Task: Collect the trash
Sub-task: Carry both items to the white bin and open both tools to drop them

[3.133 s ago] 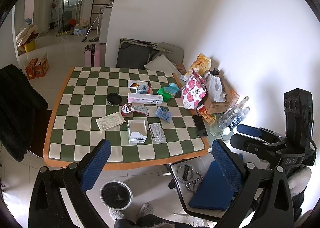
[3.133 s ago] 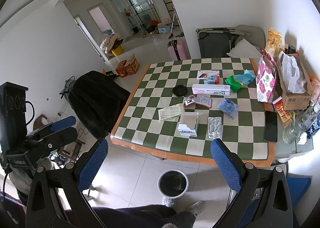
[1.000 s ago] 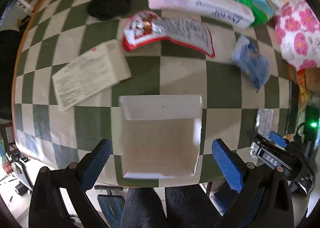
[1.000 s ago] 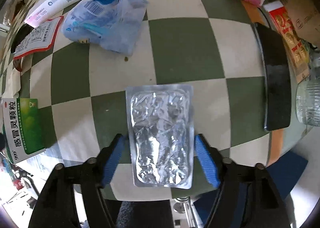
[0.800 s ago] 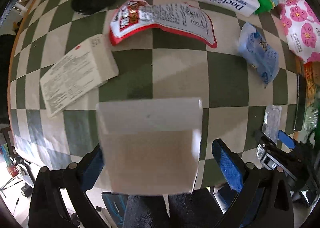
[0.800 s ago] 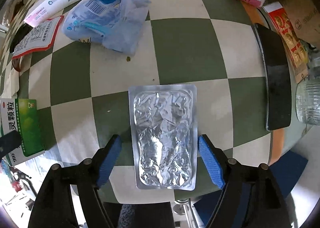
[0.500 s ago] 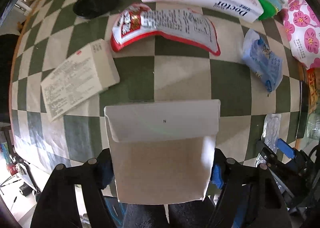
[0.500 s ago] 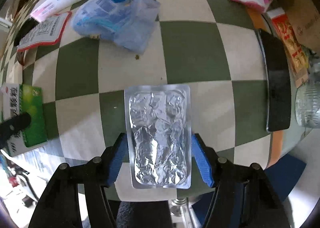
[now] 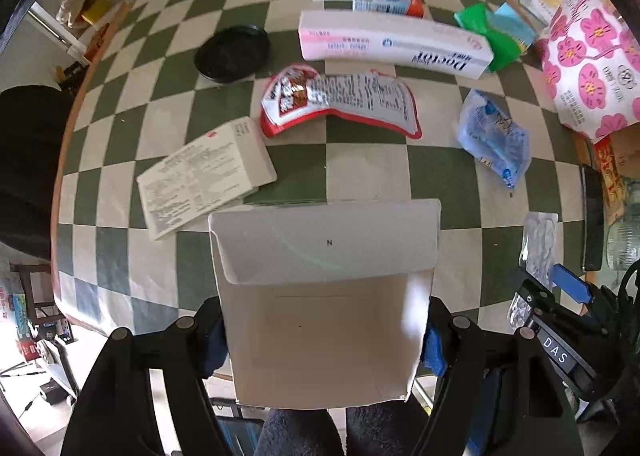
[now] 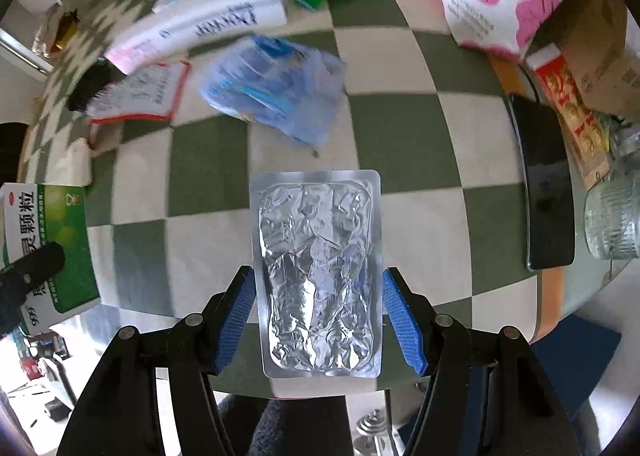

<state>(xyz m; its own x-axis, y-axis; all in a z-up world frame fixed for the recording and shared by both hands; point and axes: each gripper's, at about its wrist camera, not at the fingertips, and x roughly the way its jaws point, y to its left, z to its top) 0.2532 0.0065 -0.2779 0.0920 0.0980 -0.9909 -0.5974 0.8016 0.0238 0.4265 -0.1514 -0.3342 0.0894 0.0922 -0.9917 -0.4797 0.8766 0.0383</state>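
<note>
My left gripper (image 9: 324, 340) is shut on an open white carton (image 9: 324, 296), flap up, held above the green-checked table (image 9: 368, 172). My right gripper (image 10: 318, 320) is shut on a silver foil blister pack (image 10: 318, 256), its blue pads pressing both long edges. In the left wrist view the right gripper (image 9: 560, 320) shows at the right edge with the blister pack (image 9: 538, 248). In the right wrist view the carton's green printed side (image 10: 44, 248) shows at the left. On the table lie a red-and-white wrapper (image 9: 340, 96) and a blue plastic bag (image 9: 492, 136).
A flat printed box (image 9: 204, 180), a black lid (image 9: 232, 54), a long pink-and-white box (image 9: 392, 44) and a green bag (image 9: 488, 32) lie farther back. A pink flowered bag (image 9: 592, 68), a black phone (image 10: 544, 184) and a plastic bottle (image 10: 612, 216) crowd the right edge.
Both grippers closed on their items and rose: the carton and the blister pack came up off the table, which now looks farther away.
</note>
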